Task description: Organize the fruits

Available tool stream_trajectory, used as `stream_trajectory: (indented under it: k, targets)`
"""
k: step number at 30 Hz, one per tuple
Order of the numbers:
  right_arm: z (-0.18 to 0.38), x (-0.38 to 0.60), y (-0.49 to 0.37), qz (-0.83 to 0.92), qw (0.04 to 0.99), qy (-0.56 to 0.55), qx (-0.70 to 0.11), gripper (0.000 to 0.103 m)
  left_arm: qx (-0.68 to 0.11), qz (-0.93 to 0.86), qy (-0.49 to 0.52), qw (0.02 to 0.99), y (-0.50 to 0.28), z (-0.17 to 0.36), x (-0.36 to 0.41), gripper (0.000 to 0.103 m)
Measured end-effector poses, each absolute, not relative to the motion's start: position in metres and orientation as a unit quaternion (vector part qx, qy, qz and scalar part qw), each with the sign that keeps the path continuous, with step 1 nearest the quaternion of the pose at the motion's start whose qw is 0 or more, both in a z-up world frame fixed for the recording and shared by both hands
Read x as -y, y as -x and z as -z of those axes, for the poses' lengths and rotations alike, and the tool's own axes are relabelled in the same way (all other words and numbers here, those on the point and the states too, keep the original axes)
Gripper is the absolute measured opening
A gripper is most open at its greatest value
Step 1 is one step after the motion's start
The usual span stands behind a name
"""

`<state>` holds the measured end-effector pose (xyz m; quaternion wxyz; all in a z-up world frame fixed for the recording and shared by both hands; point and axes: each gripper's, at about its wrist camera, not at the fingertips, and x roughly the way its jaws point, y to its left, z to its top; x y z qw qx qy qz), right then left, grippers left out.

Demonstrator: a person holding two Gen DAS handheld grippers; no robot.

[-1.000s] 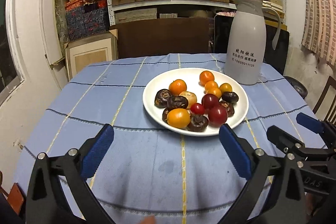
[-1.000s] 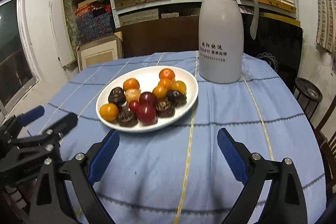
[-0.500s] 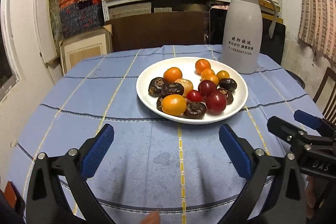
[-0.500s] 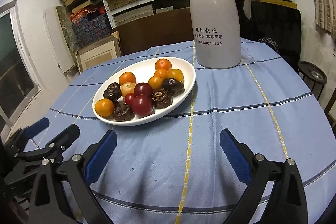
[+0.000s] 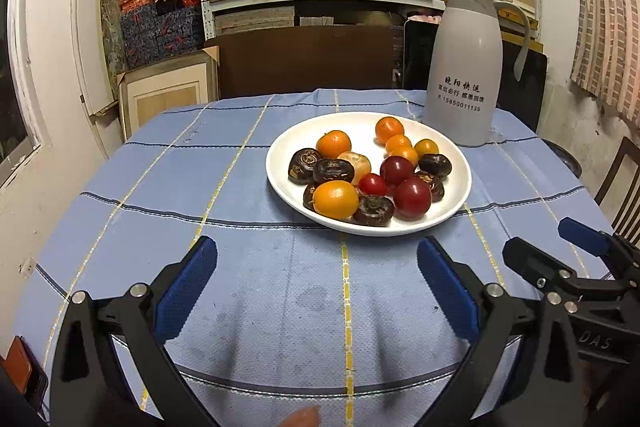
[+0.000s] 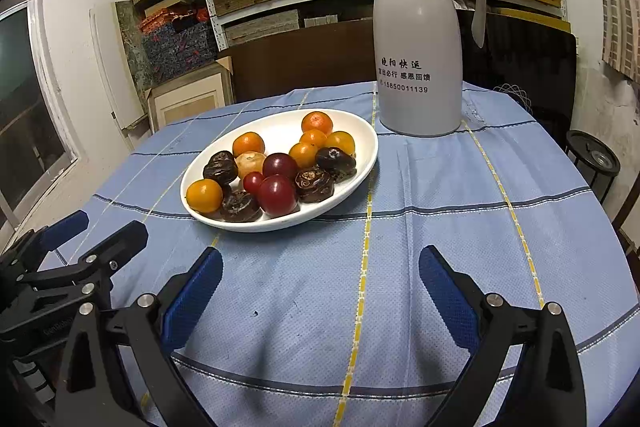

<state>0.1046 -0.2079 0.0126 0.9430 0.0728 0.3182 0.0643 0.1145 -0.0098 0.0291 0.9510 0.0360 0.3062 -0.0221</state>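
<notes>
**On the table's far half: fruits heaped on 1 plate, both grippers empty**

Toward the far edge of the table (image 5: 280, 287), on a blue checked cloth, sits a white plate (image 5: 452, 211) holding all the fruits (image 5: 368, 171) in view. Mixed together there: orange ones mostly toward the plate's far and left side, dark red ones (image 5: 412, 197) near its right front, wrinkled dark brown ones (image 5: 333, 171) scattered among both. No clean grouping by kind or colour visible; none lying loose on the cloth. Just beyond the plate, nearer the far right corner, stands a grey thermos jug (image 5: 464, 67), close to the rim but not clearly touching.

Near the front edge, hovering above bare cloth: left gripper (image 5: 316, 291), jaws spread wide, nothing between the blue pads. Likewise right gripper (image 6: 320, 291), spread just as wide, holding nothing, well short of the plate.

As for progress: fits 2 readings. Either gathered onto 1 plate as the wanted result, with both tools clear of it, or a jumbled pile awaiting sorting by type. No second dish or bin in view to settle it. Not decidable from these views.
</notes>
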Motion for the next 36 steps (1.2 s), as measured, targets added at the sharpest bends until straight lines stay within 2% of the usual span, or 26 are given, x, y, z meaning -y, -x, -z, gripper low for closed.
stream_trajectory:
  k: [36]
  targets:
    - [-0.0103,0.2056,-0.1032,-0.068,0.941,-0.071,-0.323,0.099,-0.309,0.021,-0.037,0.950,-0.1156,-0.0289,0.0092,0.098]
